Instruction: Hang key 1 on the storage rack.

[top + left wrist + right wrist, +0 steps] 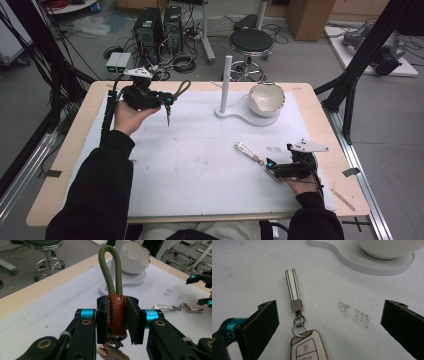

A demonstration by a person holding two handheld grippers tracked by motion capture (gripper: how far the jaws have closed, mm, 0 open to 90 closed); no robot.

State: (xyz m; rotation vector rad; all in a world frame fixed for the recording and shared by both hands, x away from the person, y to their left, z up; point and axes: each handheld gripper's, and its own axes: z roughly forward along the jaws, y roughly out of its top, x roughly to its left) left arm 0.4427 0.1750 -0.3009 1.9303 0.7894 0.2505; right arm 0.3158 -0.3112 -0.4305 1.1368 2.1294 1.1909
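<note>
While right hand-held gripper [329, 322] gapes, left hand-held gripper [117, 322] clamps leather tab [117, 317] stamped "HACKNEY".

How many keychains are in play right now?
2. One keychain with a green loop is clamped in the left gripper; the white-strap one lies between the open right gripper's jaws.

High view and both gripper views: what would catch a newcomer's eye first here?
The left tool, raised over the table's far-left part, is clamped on the brown leather sleeve of a keychain whose green rope loop stands up and whose keys hang below. Near the front right, the right tool rests open around a white car key fob lying on the white mat. Behind stands a white stand with a bowl.
</note>
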